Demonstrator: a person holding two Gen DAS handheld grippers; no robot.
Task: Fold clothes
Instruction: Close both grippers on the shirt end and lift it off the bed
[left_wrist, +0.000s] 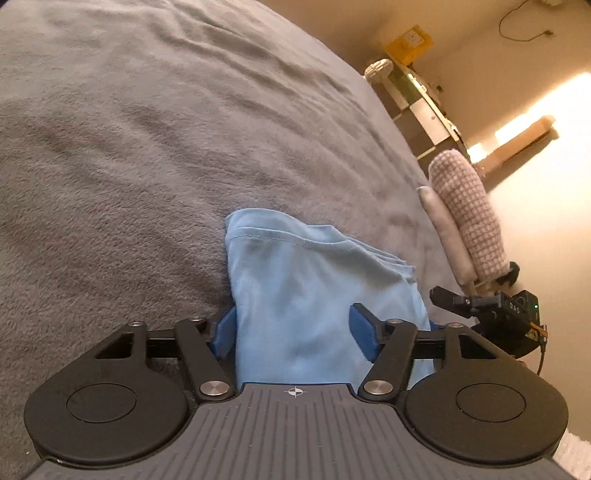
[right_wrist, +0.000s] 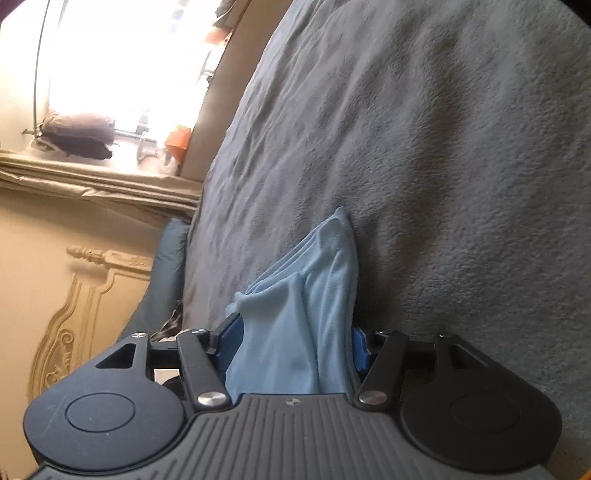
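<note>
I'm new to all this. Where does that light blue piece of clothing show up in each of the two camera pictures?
Left wrist view: the light blue garment sits low and centre, between the left gripper fingers, folded layers toward the right.
Right wrist view: the same garment sits low and centre, bunched between the right gripper fingers.
Shared landmark: the grey blanket lies under the garment in both views.

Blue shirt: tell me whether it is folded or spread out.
Folded. The blue shirt shows several stacked layer edges on one side and sits as a compact bundle on the grey blanket.
</note>
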